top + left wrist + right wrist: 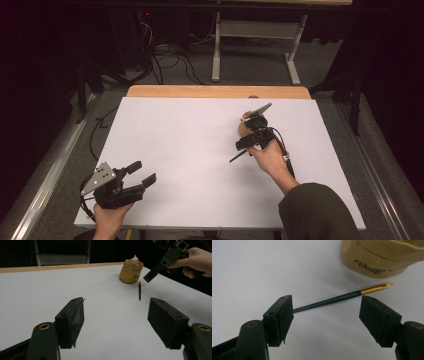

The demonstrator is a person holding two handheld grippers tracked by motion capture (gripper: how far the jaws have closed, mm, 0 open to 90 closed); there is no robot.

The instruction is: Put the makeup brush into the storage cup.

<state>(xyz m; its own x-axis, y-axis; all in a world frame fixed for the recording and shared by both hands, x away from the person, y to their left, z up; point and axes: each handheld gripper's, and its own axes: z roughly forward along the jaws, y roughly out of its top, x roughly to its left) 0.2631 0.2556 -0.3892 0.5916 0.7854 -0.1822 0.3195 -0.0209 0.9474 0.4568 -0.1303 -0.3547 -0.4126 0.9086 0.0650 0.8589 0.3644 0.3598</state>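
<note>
A thin dark brush (pixel 332 300) with a gold ferrule and a pale tip lies flat on the white table (pixel 190 165), just in front of a tan pot (pixel 374 262). A small white figure sits in the pot (pixel 130 272). My right gripper (pixel 325 315) hovers over the brush with its jaws open. The handle runs across the gap between the pads, which do not press on it. From above, the right gripper (pixel 248 145) stands beside the pot (pixel 244 127), over the brush (pixel 238 156). My left gripper (pixel 142 173) rests open near the front left edge, holding nothing (pixel 116 322).
The white sheet covers the table except for a wooden strip (pixel 215 91) along the far edge. Beyond it stand a metal frame (pixel 216 50) and loose cables (pixel 170 62) on the floor. Dark curtains close both sides.
</note>
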